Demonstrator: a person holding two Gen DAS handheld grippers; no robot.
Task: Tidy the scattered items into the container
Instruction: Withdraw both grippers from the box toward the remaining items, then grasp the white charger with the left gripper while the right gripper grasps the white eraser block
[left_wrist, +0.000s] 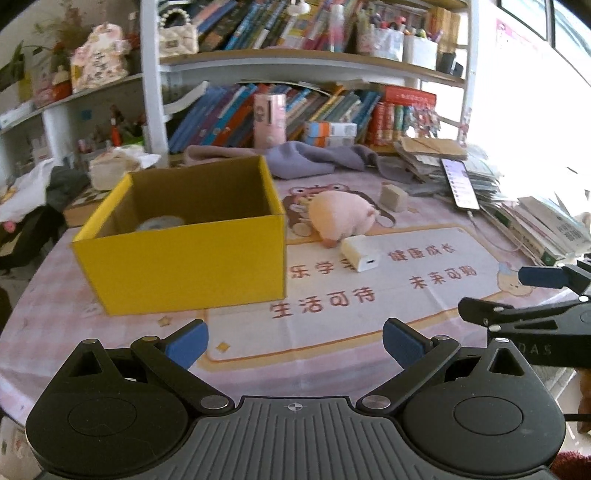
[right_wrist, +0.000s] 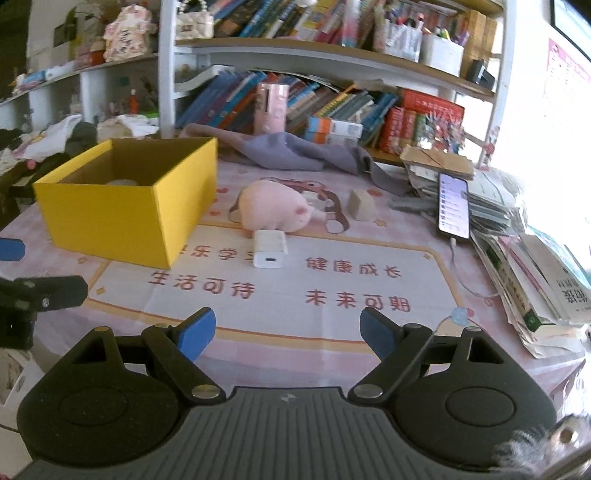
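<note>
- Your left gripper (left_wrist: 295, 341): blue pads spread wide, nothing between them, hovering over the near edge of the table mat (left_wrist: 332, 332).
- Yellow cardboard box (left_wrist: 184, 258) sits open-topped on the left of the mat, brown inside. A round pale item lies on its floor; can't tell what it is.
- Mat print, readable in red: "生活可待", "未来可期", "健康成长". One more line starts "乐学", and the rest is covered by the charger.
- Pink plush pig (right_wrist: 273, 210) lies on its side just right of the box, soft and fuzzy, snout toward the right in your right view.
- White USB charger block (right_wrist: 269, 249) is touching the pig's near side, with its port facing you.
- Small beige block (right_wrist: 360, 205) stands apart to the right of the pig, tilted.
- Smartphone (right_wrist: 453, 206) has its screen lit, propped on a paper stack at the right with a cable plugged in. Screen text is too small to read.
- Your right gripper (right_wrist: 288, 332): jaws wide apart, empty, aimed at the mat in front of the charger.
- Book at far right has Chinese cover text, upside down and not legible.
</note>
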